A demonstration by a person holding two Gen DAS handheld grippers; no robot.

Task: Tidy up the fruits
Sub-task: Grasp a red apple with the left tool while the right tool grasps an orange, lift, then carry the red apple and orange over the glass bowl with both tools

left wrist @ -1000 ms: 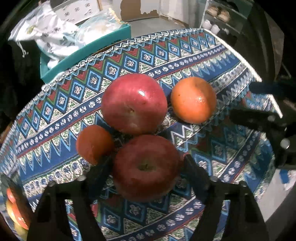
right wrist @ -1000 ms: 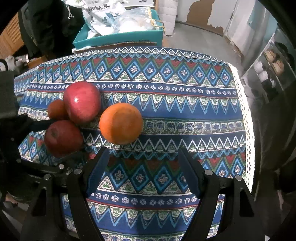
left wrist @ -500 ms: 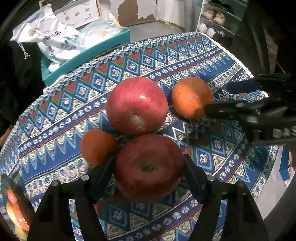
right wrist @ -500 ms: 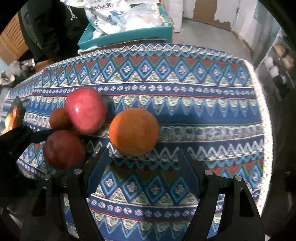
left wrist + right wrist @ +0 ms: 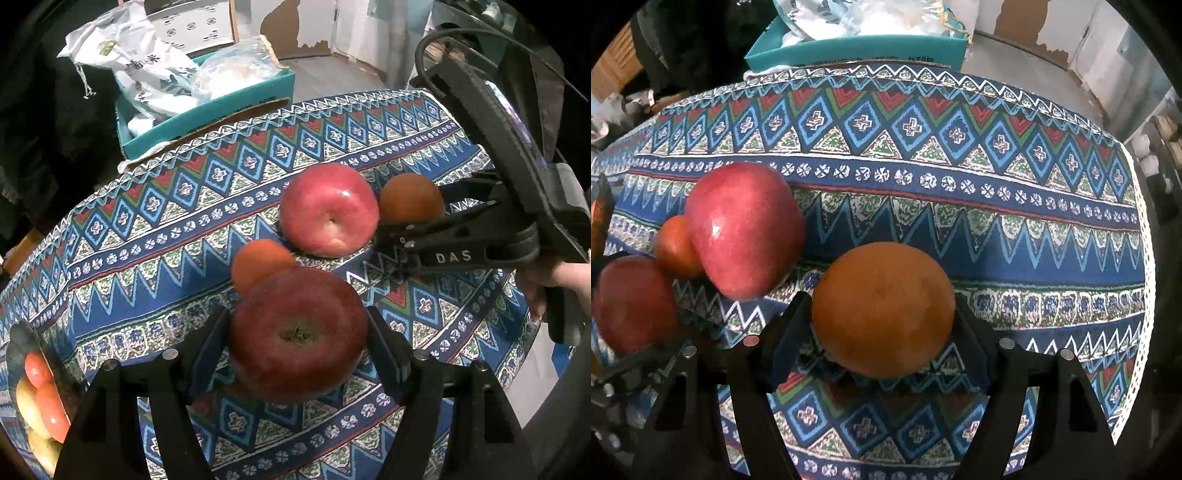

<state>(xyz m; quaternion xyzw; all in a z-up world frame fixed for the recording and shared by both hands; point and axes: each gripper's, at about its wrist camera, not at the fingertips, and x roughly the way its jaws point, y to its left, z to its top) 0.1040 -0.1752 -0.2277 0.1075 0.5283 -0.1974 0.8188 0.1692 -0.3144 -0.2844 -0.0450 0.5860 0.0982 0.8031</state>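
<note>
Gripping looked like the step in hand for both arms. The left claw [image 5: 297, 332] sat around the dark apple [image 5: 297, 334], fingers pressed to its flanks, so I judged it closed on the fruit, which rested low on the patterned surface [image 5: 166, 206]. The right claw [image 5: 882, 321] likewise bracketed the orange [image 5: 882, 308], its fingers touching both sides; it seemed clamped, though whether the orange had left the cloth I could not tell. Between the two held fruits lay the bright apple [image 5: 328, 210] and, just beside it, the small tangerine [image 5: 260, 264], which touched or nearly touched the dark apple. From the left wrist view the right claw's fingers reached in close past the bright apple. A plate [image 5: 16, 343] of fruit showed at the far left edge; a teal box [image 5: 207, 110] stood beyond the surface.

Next, each fruit probably needed a straight lift clear of its neighbours before travelling. The risk I saw was nudging the tangerine or the bright apple and setting them rolling.
</note>
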